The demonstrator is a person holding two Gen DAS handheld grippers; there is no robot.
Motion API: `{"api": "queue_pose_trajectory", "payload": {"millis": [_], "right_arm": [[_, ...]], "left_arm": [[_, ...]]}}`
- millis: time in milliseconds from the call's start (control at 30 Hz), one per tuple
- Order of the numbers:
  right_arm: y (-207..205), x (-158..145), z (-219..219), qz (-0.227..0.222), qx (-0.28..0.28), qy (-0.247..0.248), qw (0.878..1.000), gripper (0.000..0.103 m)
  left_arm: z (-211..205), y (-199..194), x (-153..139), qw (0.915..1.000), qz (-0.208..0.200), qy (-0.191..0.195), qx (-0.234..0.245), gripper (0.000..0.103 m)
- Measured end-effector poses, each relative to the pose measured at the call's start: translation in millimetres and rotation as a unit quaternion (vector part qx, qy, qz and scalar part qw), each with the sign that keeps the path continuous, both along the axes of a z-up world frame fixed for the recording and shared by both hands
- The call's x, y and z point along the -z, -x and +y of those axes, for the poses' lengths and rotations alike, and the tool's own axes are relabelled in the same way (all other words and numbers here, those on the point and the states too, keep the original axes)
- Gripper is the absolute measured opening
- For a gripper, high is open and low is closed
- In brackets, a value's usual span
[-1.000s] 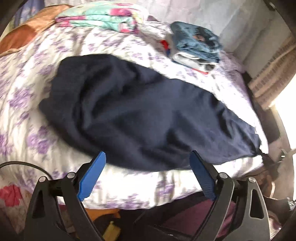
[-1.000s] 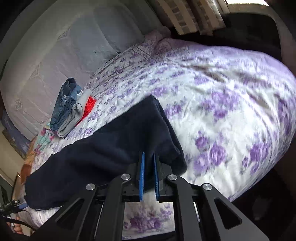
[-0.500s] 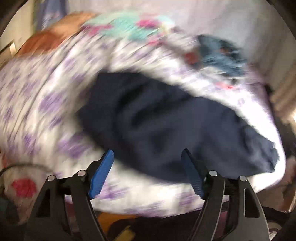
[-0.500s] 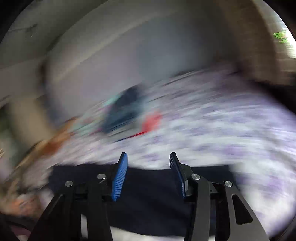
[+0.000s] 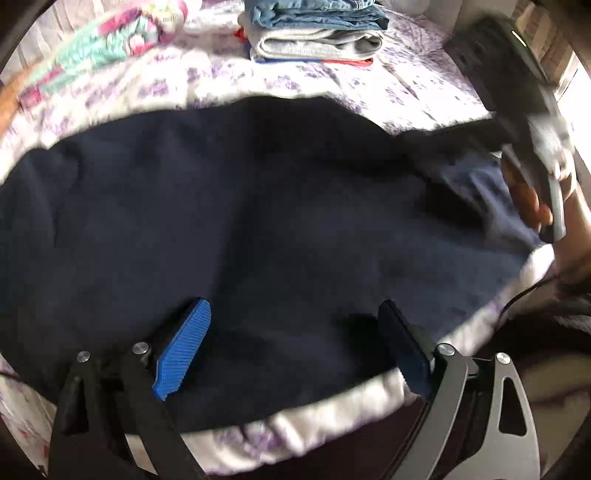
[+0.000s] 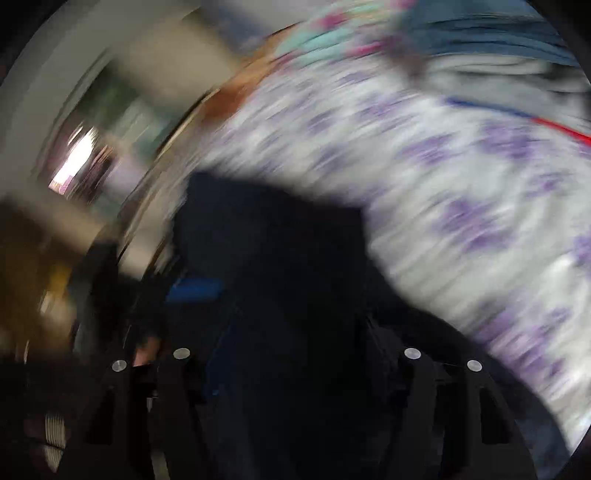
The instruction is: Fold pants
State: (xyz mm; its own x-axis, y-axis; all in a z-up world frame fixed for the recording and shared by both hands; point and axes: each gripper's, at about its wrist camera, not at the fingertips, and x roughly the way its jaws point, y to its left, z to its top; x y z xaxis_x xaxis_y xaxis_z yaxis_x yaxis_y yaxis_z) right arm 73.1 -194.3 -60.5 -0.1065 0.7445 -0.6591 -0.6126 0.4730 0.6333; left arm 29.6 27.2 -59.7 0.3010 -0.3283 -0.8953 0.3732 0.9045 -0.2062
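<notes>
The navy pants (image 5: 236,221) lie spread across the floral bedspread (image 5: 424,92). My left gripper (image 5: 295,347) is open, its blue pads just above the pants' near edge, nothing between them. My right gripper shows in the left wrist view (image 5: 532,147) at the pants' right end, blurred. In the right wrist view the dark pants (image 6: 288,258) fill the lower middle and the right gripper (image 6: 295,354) sits low over them, its jaws spread wide; the picture is heavily blurred and dark.
A stack of folded clothes, jeans on top (image 5: 317,29), sits at the back of the bed. A folded floral blanket (image 5: 103,48) lies at the back left. The bed's front edge (image 5: 332,421) runs just under my left gripper.
My right gripper let go of the pants' corner, opened and swung left over the pants. My left gripper moved forward, closer over the pants' near edge, still open.
</notes>
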Motion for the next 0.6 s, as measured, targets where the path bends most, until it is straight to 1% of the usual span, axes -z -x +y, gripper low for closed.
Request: {"api": "queue_pose_trajectory", "payload": {"millis": [33, 67, 100, 167, 200, 267, 333, 400, 433, 500, 533, 567, 600], "right_arm": [[9.9, 0.2, 0.4, 0.005, -0.024, -0.006, 1.0, 0.067], [16.4, 1.1, 0.1, 0.001, -0.033, 0.001, 0.999, 0.067], [17.0, 1.0, -0.8, -0.002, -0.028, 0.006, 1.0, 0.066], [11.6, -1.5, -2.9, -0.013, -0.015, 0.008, 1.0, 0.066], [3.6, -5.1, -5.1, -0.027, -0.003, 0.005, 1.0, 0.066], [-15.7, -10.7, -7.9, -0.037, 0.024, -0.008, 0.999, 0.066], [-31.8, -10.6, -1.9, -0.046, 0.037, -0.008, 0.998, 0.066], [-49.9, -3.3, 7.3, -0.045, 0.042, -0.001, 0.998, 0.065], [-56.9, 2.4, 13.3, -0.042, 0.042, 0.003, 0.998, 0.063], [-70.3, 12.4, 30.7, -0.033, 0.033, 0.008, 0.999, 0.04], [-72.4, 17.3, 35.4, -0.033, 0.034, 0.011, 0.999, 0.032], [-73.9, 19.7, 38.9, -0.035, 0.036, 0.01, 0.999, 0.019], [-76.6, 16.7, 38.4, -0.059, 0.057, 0.008, 0.997, 0.015]], "left_arm": [[8.9, -2.1, -1.2, 0.9996, 0.015, 0.024, -0.001, 0.089], [13.1, -3.3, -1.7, 0.999, 0.023, 0.039, -0.003, 0.089], [18.4, -7.0, -1.1, 0.9976, 0.036, 0.058, -0.006, 0.089], [20.6, -10.3, 1.2, 0.9963, 0.049, 0.07, -0.008, 0.089], [18.8, -12.0, 2.0, 0.9963, 0.051, 0.068, -0.007, 0.091], [12.6, -5.8, 1.9, 0.9971, 0.047, 0.059, 0.0, 0.094], [8.9, -4.2, 3.0, 0.9978, 0.043, 0.051, 0.004, 0.096], [12.2, -2.6, 3.1, 0.9979, 0.041, 0.051, 0.005, 0.096], [11.8, -2.4, 2.3, 0.9977, 0.041, 0.054, 0.004, 0.096], [13.8, -3.8, 3.4, 0.9974, 0.041, 0.059, 0.002, 0.096], [13.9, -3.7, 3.7, 0.9974, 0.041, 0.059, 0.002, 0.096], [15.5, -2.4, 3.3, 0.9975, 0.04, 0.059, 0.002, 0.096], [15.4, -2.0, 3.2, 0.9975, 0.039, 0.058, 0.002, 0.096]]}}
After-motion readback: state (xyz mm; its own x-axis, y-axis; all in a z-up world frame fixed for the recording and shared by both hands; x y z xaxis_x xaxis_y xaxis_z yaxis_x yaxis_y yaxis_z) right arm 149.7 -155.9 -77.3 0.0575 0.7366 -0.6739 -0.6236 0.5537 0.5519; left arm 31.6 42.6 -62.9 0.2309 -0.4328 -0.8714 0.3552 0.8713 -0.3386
